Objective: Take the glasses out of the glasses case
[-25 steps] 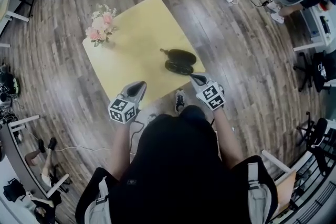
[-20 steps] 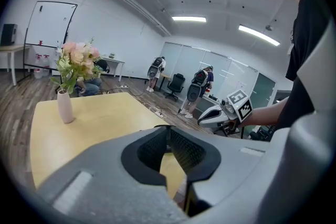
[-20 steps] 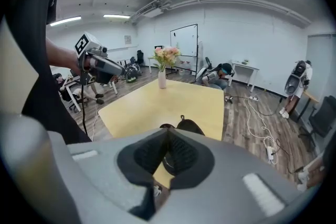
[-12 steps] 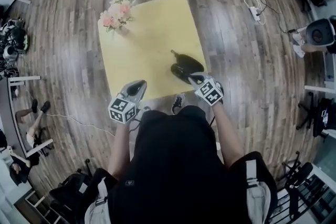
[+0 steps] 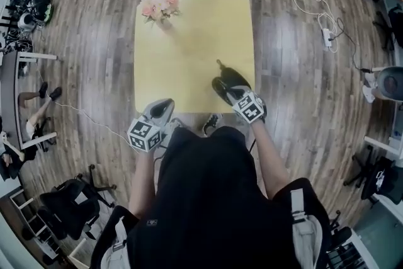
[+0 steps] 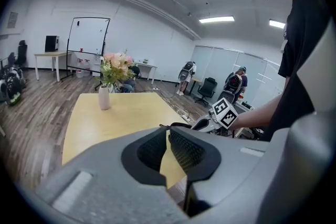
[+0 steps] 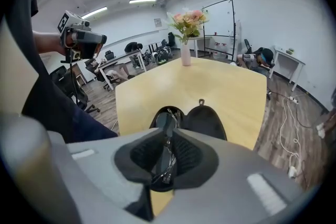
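Apparently grasped; lifting comes next.
Right gripper (image 7: 169, 135) clamps glasses (image 7: 166, 120) at open case (image 7: 206, 121); left gripper (image 6: 167, 135) closed, empty; raise gently.

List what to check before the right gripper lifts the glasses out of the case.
1. Case open: ok. The case lies open on the table.
2. Grip on the glasses: ok. The right gripper has its jaws shut on the glasses.
3. Glasses free of the case: cannot tell. One lens sits within the case's lower half.
4. Case steadied: not ok. The left gripper is shut and empty, off the table's near edge and apart from the case.
5. Lift path clear: ok. The flower vase stands at the far side of the table.
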`<state>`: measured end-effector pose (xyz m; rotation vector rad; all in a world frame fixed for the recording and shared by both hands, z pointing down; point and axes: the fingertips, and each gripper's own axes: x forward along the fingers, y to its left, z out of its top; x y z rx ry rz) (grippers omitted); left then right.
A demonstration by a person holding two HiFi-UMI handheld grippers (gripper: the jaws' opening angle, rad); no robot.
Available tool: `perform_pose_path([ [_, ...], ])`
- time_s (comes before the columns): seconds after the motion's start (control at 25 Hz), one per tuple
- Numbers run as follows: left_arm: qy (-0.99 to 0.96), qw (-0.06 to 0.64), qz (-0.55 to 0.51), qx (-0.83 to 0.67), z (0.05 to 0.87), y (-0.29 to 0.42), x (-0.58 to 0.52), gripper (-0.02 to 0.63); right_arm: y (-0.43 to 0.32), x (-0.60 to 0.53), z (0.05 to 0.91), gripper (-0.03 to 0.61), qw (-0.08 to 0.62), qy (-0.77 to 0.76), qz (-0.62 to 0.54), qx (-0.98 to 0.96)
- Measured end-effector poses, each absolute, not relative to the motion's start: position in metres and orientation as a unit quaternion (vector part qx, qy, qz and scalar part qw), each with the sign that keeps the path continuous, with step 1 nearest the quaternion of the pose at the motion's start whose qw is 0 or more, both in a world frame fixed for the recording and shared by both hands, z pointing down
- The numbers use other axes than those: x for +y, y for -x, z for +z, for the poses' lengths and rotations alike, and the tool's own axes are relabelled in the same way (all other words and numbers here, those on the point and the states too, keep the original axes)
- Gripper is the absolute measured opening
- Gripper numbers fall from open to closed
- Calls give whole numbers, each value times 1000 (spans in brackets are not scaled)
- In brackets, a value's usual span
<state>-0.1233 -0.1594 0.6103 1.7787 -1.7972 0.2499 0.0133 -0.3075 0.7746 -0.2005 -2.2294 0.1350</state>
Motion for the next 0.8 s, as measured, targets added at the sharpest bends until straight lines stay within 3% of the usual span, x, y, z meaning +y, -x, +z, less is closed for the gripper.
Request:
perform_pose_path([
  [0.8,-670,306,117,-666,615,108,-174,32,4,-316,818,78,464,80,72,-880],
])
